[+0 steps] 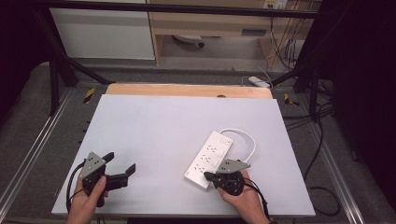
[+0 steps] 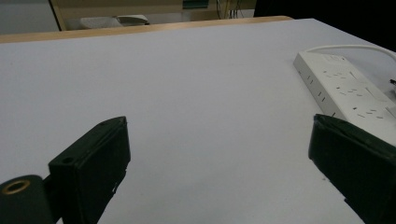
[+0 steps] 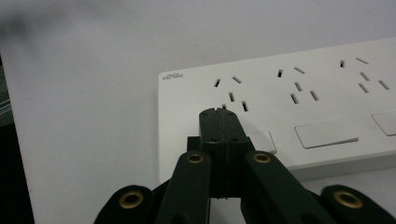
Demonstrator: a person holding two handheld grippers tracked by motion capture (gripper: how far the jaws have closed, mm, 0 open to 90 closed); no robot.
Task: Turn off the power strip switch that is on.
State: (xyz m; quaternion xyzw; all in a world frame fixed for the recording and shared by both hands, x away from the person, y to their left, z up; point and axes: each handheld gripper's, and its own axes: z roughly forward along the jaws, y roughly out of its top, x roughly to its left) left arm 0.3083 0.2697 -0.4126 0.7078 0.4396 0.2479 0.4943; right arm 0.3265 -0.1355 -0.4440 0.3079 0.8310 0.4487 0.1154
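Observation:
A white power strip [image 1: 209,158] lies at an angle on the white table board [image 1: 163,121], right of the middle. Its sockets and flat switches [image 3: 317,93] face up. My right gripper [image 1: 207,176] is shut with nothing between its jaws. Its tips [image 3: 218,112] hover over the strip's near end, beside a switch; I cannot tell if they touch it. My left gripper [image 1: 120,163] rests near the front left corner with its jaws wide open and empty. In the left gripper view, the left gripper [image 2: 217,126] points across bare board, with the strip [image 2: 345,88] off to the right.
The strip's white cable [image 1: 247,140] loops behind it toward the right edge. A wooden strip [image 1: 187,90] borders the board's far side. Black frame bars [image 1: 56,70] stand around the table, and dark cables [image 1: 322,177] lie on the floor at the right.

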